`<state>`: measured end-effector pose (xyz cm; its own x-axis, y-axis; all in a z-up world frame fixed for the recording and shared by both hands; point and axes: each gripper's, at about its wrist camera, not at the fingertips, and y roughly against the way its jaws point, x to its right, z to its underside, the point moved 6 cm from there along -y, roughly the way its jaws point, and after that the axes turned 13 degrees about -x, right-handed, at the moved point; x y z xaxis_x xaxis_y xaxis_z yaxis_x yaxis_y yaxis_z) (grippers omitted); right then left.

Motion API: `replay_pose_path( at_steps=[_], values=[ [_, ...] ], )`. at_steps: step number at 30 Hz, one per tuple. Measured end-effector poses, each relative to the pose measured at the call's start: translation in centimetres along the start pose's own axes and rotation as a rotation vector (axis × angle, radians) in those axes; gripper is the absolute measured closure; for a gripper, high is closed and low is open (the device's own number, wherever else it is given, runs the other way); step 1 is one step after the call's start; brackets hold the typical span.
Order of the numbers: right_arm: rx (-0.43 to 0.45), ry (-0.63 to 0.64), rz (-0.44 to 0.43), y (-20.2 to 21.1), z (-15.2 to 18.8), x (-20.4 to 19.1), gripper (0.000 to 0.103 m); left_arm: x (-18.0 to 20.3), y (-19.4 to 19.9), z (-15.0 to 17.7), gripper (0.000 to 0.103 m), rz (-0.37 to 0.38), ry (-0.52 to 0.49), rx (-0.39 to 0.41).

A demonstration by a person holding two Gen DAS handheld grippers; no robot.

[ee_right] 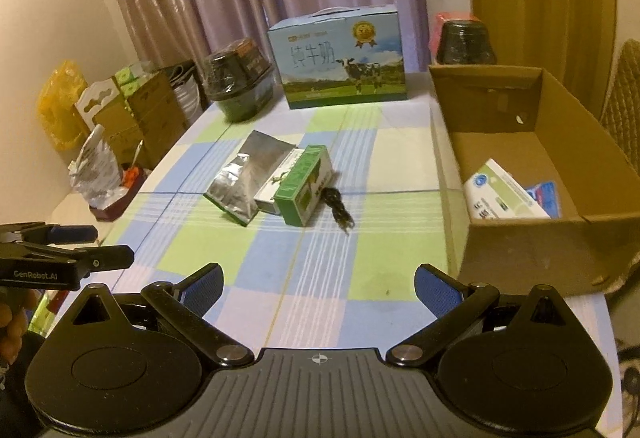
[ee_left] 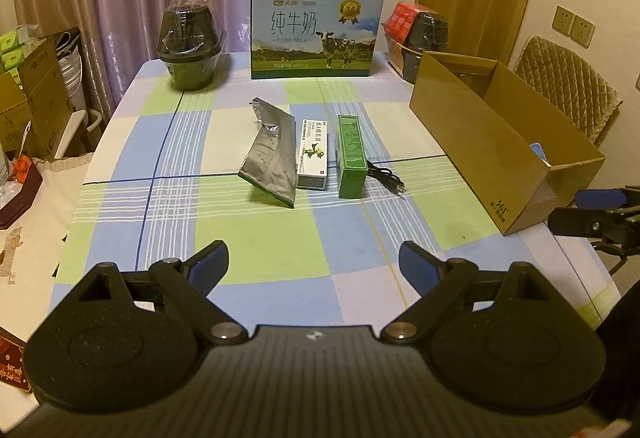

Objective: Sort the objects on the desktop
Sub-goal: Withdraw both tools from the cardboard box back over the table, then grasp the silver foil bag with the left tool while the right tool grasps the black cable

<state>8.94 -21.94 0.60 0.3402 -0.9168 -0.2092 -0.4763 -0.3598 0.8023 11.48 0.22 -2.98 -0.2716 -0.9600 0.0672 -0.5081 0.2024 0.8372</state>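
Blue-padded left claw (ee_left: 314, 262) and right claw (ee_right: 319, 284) gape wide, empty, above the tablecloth (ee_left: 256, 246).

"PURE MILK" on milk carton (ee_left: 316, 31), "GenRobot.AI" on left claw (ee_right: 92, 246)

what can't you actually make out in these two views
- Cardboard box contents: in the left wrist view its near wall hides all but a blue corner.
- Blue packet in the box: in the right wrist view the white box covers most of it.
- Black cable: its far end is hidden behind the green box.
- Print on the white carton: too small to read.
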Motion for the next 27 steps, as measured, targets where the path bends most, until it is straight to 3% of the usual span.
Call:
replay_pose_path(
  at_steps=[12, 15, 20, 27],
  values=[
    [-0.041, 0.122, 0.017, -5.6, -4.1, -1.2, 0.007, -2.1, -3.1, -2.3, 0.013, -0.012, -0.056, -0.042],
    [-0.072, 0.155, 0.016, -7.5, -5.5, -1.1, 0.016, -2.9, -4.3, -3.5, 0.013, -0.019, -0.081, -0.057],
    [-0.138, 0.203, 0.04, -11.4, -7.9, -0.3, 0.04, -4.4, -6.7, -5.5, 0.013, -0.018, -0.125, -0.084],
    [-0.237, 0.242, 0.072, -17.3, -9.7, 1.2, 0.051, -6.0, -10.1, -8.6, 0.014, -0.034, -0.211, -0.11]
  ],
)
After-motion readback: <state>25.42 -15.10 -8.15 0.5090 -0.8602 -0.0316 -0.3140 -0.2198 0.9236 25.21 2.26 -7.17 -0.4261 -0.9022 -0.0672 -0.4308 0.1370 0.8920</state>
